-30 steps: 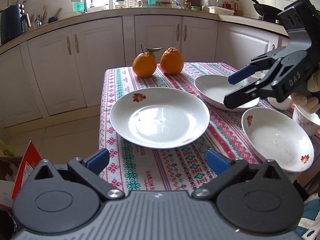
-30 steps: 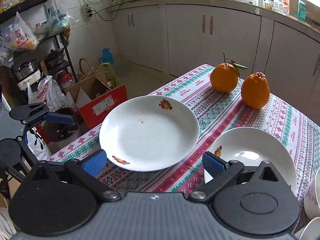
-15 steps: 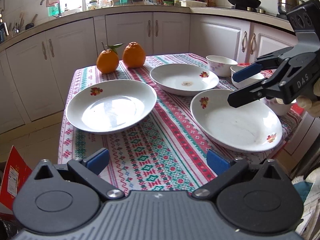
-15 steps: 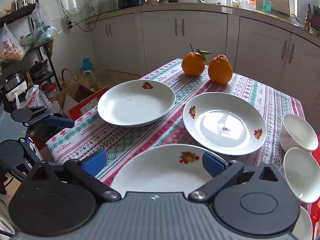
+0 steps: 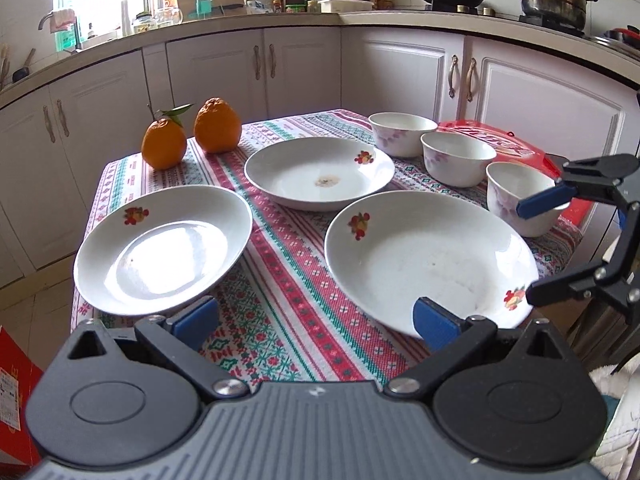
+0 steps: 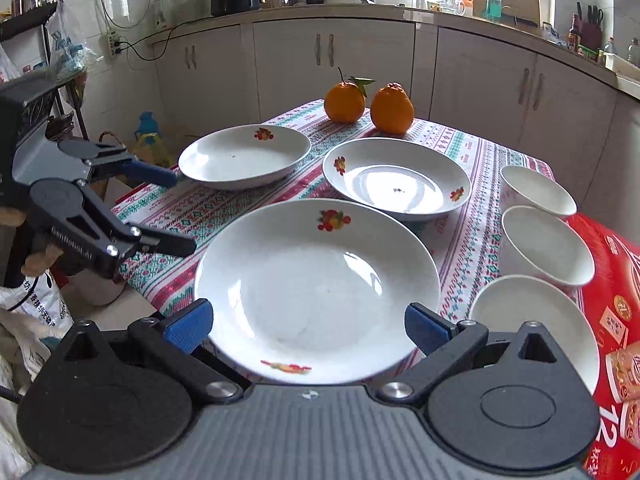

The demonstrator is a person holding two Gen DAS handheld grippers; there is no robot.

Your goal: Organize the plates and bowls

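Observation:
Three white plates with fruit prints lie on the patterned tablecloth: a left plate (image 5: pixel 160 248), a far plate (image 5: pixel 320 172) and a near right plate (image 5: pixel 428 256). Three white bowls (image 5: pixel 458 158) stand in a row along the right side. My left gripper (image 5: pixel 316 320) is open and empty, just short of the table's near edge, between the left and near plates. My right gripper (image 5: pixel 528 252) is open and empty beside the near plate's right rim, by the nearest bowl (image 5: pixel 520 200). In the right wrist view the near plate (image 6: pixel 316 288) lies just ahead of the open right gripper (image 6: pixel 308 324), with the left gripper (image 6: pixel 180 212) at the left.
Two oranges (image 5: pixel 188 136) stand at the table's far left corner. A red printed carton (image 6: pixel 612 320) lies under the bowls at the right edge. White cabinets ring the room. A red cardboard box (image 5: pixel 12 392) sits on the floor to the left.
Both views have pulled back and swung so the whole table with all plates and bowls shows. The right gripper has dropped lower, to the near plate's right rim. Both stay open.

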